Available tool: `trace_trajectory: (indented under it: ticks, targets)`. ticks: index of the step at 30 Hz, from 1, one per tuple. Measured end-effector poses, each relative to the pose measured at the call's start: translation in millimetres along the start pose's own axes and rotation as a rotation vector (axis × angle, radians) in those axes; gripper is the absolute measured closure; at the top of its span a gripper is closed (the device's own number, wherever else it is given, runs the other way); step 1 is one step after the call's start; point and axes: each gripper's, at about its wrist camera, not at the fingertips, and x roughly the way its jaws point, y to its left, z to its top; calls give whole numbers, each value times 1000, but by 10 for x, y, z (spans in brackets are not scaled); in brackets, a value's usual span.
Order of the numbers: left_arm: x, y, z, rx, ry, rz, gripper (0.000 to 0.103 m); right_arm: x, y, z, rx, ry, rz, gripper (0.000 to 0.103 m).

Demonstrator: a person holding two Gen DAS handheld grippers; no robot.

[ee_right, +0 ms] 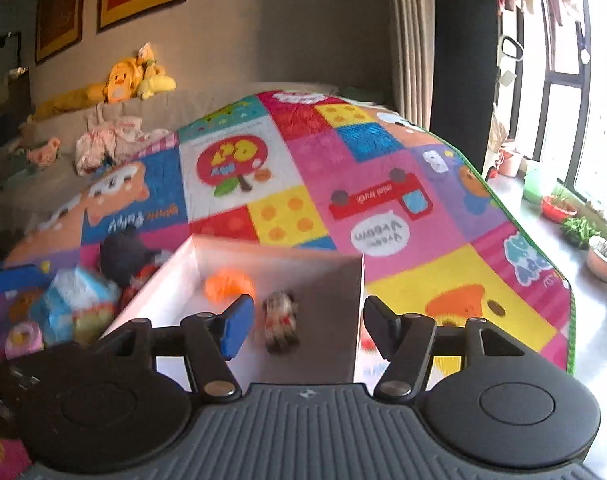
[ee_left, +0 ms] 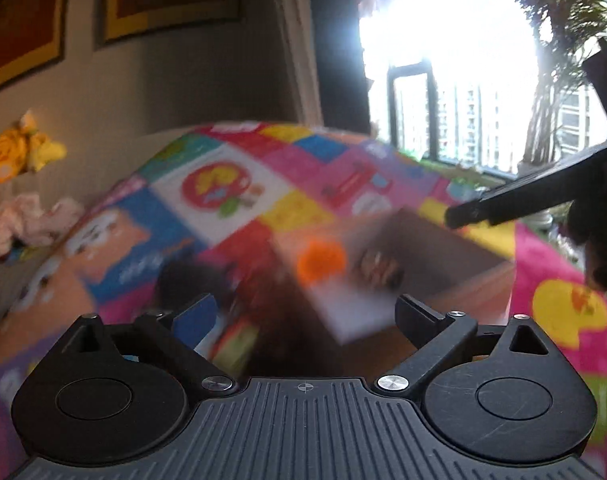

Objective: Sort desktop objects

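Observation:
A white open box point(ee_right: 171, 280) sits on a colourful play mat point(ee_right: 295, 160). Inside lie an orange toy point(ee_right: 228, 283) and a small striped toy car point(ee_right: 280, 320). My right gripper point(ee_right: 307, 324) is open and empty, hovering over the box with the car between its fingers' line of sight. My left gripper point(ee_left: 305, 316) is open and empty; its view is blurred, showing the box point(ee_left: 443, 256), the orange toy point(ee_left: 321, 261) and the car point(ee_left: 377, 266). The right gripper's finger point(ee_left: 515, 200) shows at the left view's right edge. Loose toys point(ee_right: 75, 300) lie left of the box.
A dark plush toy point(ee_right: 125, 254) and a pink round toy point(ee_right: 23, 338) lie beside the box. A sofa with yellow plush ducks point(ee_right: 123, 80) stands behind the mat. Potted plants point(ee_right: 575, 224) line the windowsill at the right.

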Motion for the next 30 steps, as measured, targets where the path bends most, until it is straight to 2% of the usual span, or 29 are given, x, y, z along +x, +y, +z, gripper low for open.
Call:
trace_trajectory:
  ticks: [2,4,6,8,9,11,13,14,15,16,17,18,21,22,23,25,26,27,28,29,30]
  targets:
    - [-111,50,-174,10,33,51,3,-43,82,-46,-32,-4,2,41]
    - [-196,116,-337,7,70,135,3,-146,280,-110,-106,-16,15,38]
    - [-304,253,-486,-47,104,195,3,-227,622,-151,-208,-37,73,36]
    - [-358,436,-579,-137,139,215,2,-252,898,-156,-271,-50,117,34]
    - [-394,535,-619,-184,154,222,2,-252,898,-156,-271,-50,117,32]
    - [-452,683,-693,-256,176,234,1,-212,1266,-169,-342,-62,178,32]
    - [-512,741,-789,-270,178,238,1,-145,1490,-173,-358,-51,206,32]
    - [-523,776,-822,-290,187,227,1,-97,1581,-162,-351,-36,218,33]
    - [-516,802,-820,-308,178,212,1,-97,1581,-162,-351,-36,218,40]
    - [-533,824,-828,-321,163,203,1,-28,1659,-140,-336,-16,232,51]
    - [-519,844,-829,-331,165,192,1,141,1790,-78,-292,43,259,55]
    - [-500,855,-829,-339,175,182,1,141,1790,-78,-292,43,259,58]
    - [-509,875,-832,-360,157,170,1,519,2005,26,-194,137,209,59]
    - [-523,881,-834,-367,146,166,1,519,2005,26,-194,137,209,59]
    - [-524,882,-839,-374,139,165,1,687,2074,67,-133,174,195,59]
    - [-528,892,-846,-388,131,162,1,761,2102,83,-106,185,182,58]
    - [-533,901,-850,-396,128,159,1,840,2137,91,-90,198,160,57]
    - [-535,905,-854,-404,125,156,1,973,2200,95,-79,214,94,53]
    - [-536,916,-856,-412,123,152,1,973,2200,95,-79,214,94,52]
    - [-538,928,-860,-420,121,151,1,1023,2215,98,-77,228,81,54]
    - [-538,944,-866,-430,119,149,1,1112,2228,75,-70,272,90,62]
